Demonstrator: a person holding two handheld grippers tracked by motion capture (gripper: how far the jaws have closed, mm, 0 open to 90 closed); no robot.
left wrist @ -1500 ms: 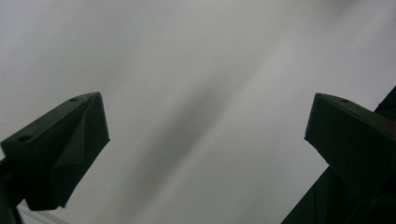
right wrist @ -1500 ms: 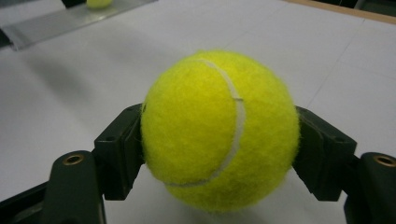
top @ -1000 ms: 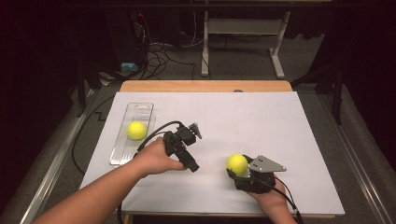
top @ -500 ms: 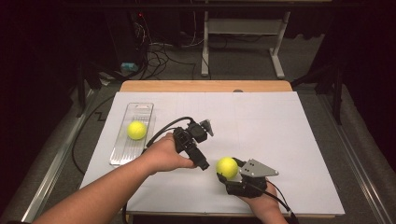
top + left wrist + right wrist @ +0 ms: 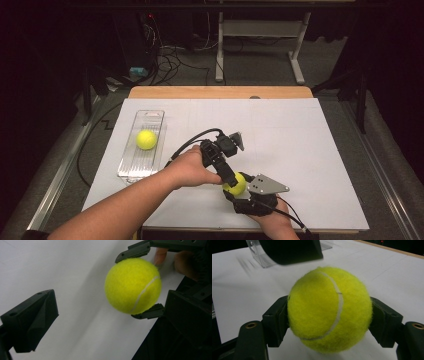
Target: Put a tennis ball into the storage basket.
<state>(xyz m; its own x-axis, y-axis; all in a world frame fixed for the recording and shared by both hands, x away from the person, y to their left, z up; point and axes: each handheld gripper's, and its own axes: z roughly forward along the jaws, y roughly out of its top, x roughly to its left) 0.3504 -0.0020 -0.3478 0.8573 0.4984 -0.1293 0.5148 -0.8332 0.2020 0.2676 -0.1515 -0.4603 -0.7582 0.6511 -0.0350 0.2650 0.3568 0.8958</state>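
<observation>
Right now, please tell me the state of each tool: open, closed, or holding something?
Left tool: open, holding nothing, close to the tennis ball.
Right tool: closed on the tennis ball.

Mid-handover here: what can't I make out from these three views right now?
- High view: the left gripper tips, hidden where they overlap the held tennis ball, so contact is unclear.
- Left gripper view: its right-hand jaw, cut off by the frame edge.
- Right gripper view: clear tray, blocked by a blurred dark shape and cropped.

I see a wooden table [image 5: 220, 92] under a white sheet [image 5: 300, 145]. On the sheet, well off to the left of my left gripper [image 5: 227, 176], lies a clear plastic tray [image 5: 131, 167]
</observation>
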